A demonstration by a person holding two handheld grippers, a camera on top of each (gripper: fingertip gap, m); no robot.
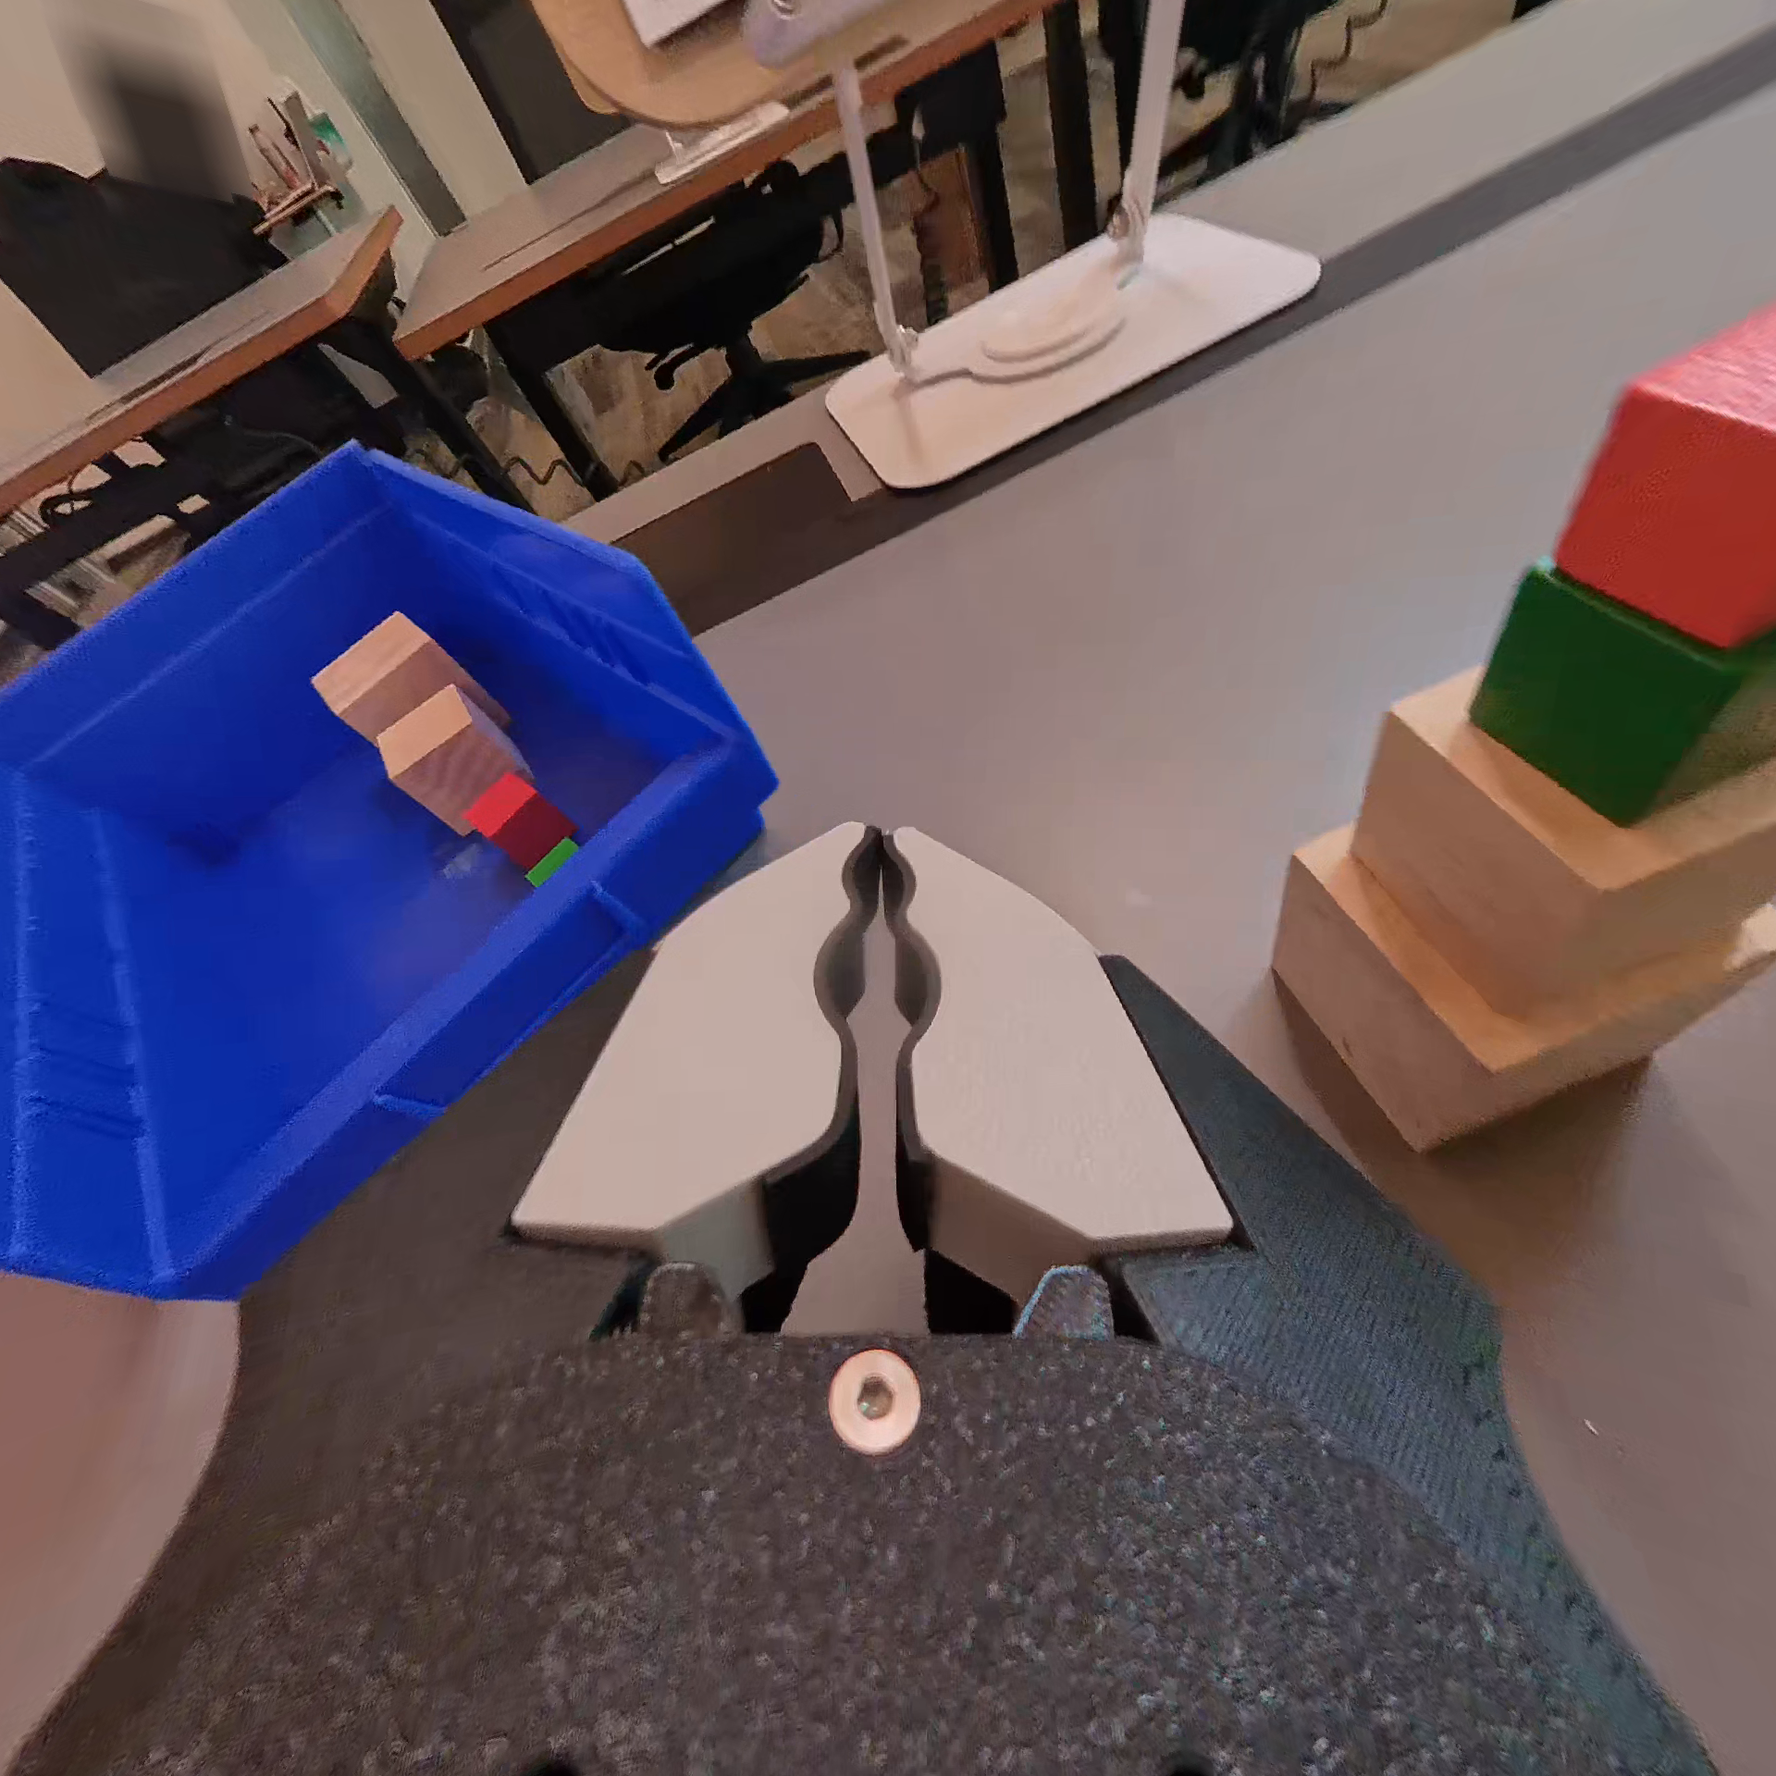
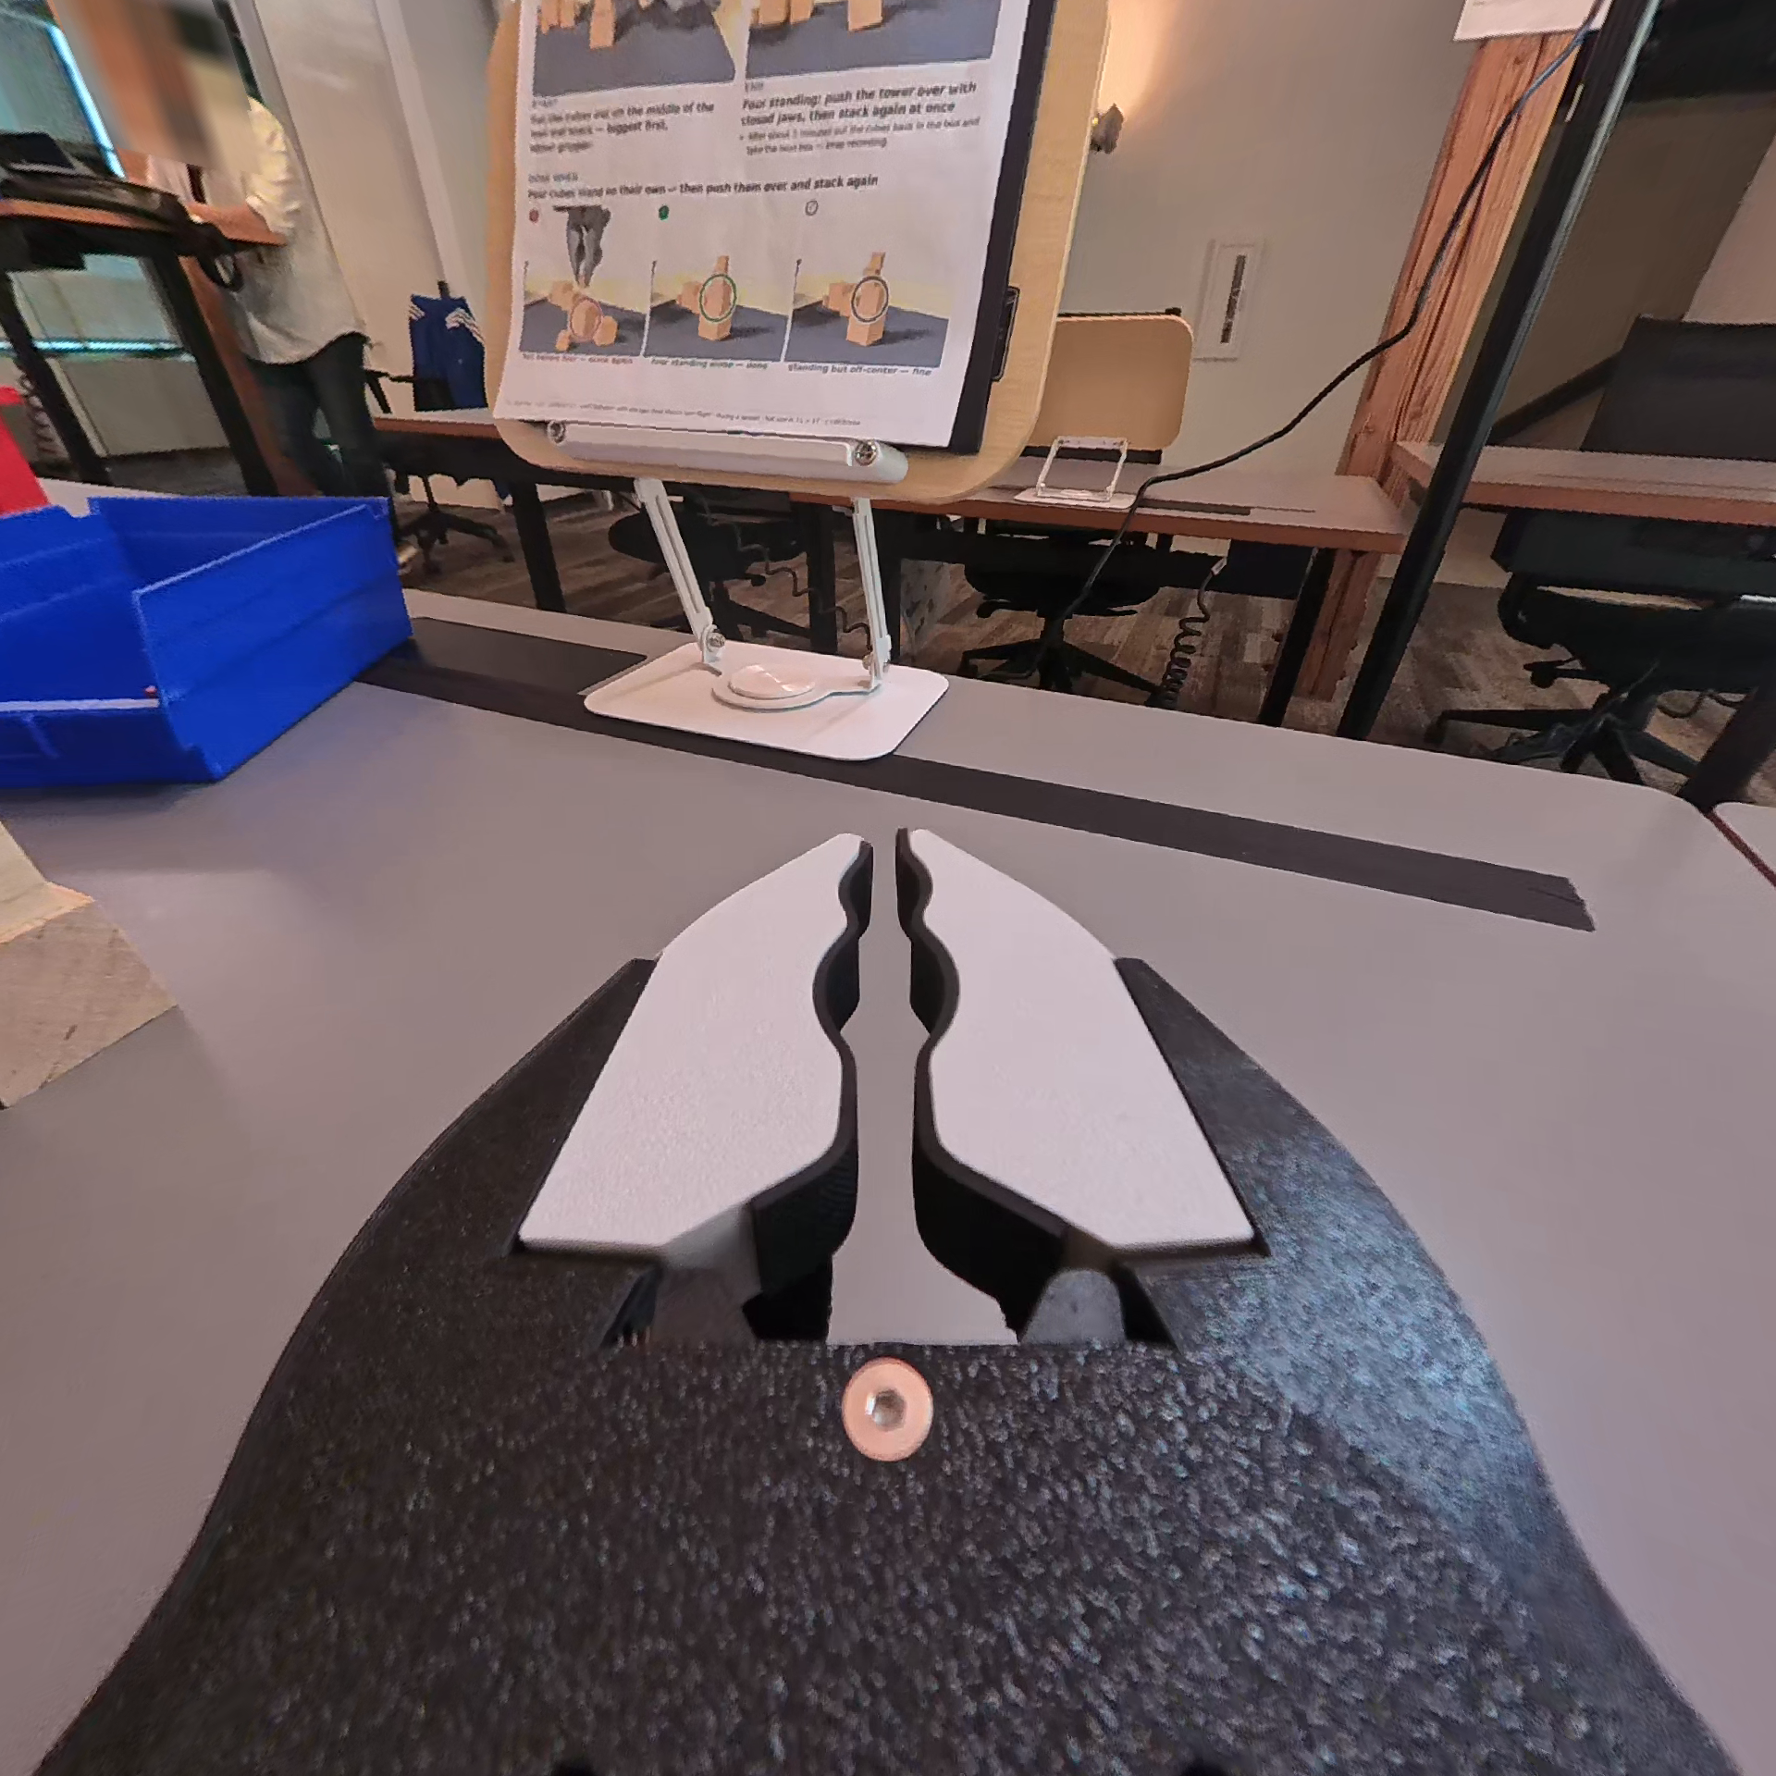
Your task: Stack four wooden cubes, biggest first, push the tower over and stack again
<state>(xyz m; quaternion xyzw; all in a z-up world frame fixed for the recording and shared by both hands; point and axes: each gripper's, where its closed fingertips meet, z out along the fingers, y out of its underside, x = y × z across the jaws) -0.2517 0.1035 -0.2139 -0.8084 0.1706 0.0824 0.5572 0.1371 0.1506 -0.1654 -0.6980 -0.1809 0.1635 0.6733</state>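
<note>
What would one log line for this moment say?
left gripper: shut, empty, between blue bin and block tower | right gripper: nearly shut, empty

The left tongs (image 1: 879,846) have smooth matt pale-grey plastic fingers (image 1: 730,1048) with dull black liners, seated in a coarse, pebbly black printed body with a bright metal screw (image 1: 873,1411). At ten o'clock the blue bin (image 1: 288,1009) is ribbed plastic with a slight sheen, holding bare-grain wooden blocks (image 1: 423,711). At three o'clock the stack has raw pale wood blocks (image 1: 1442,971) under a painted green cube (image 1: 1595,702) and a painted red cube (image 1: 1691,481), both satin. The tabletop (image 1: 1105,692) is smooth matt grey laminate. Beyond the right tongs (image 2: 884,846), a matt white metal stand (image 2: 769,706) carries a wood-finish board (image 2: 1057,288) with a paper sheet (image 2: 750,240).
</note>
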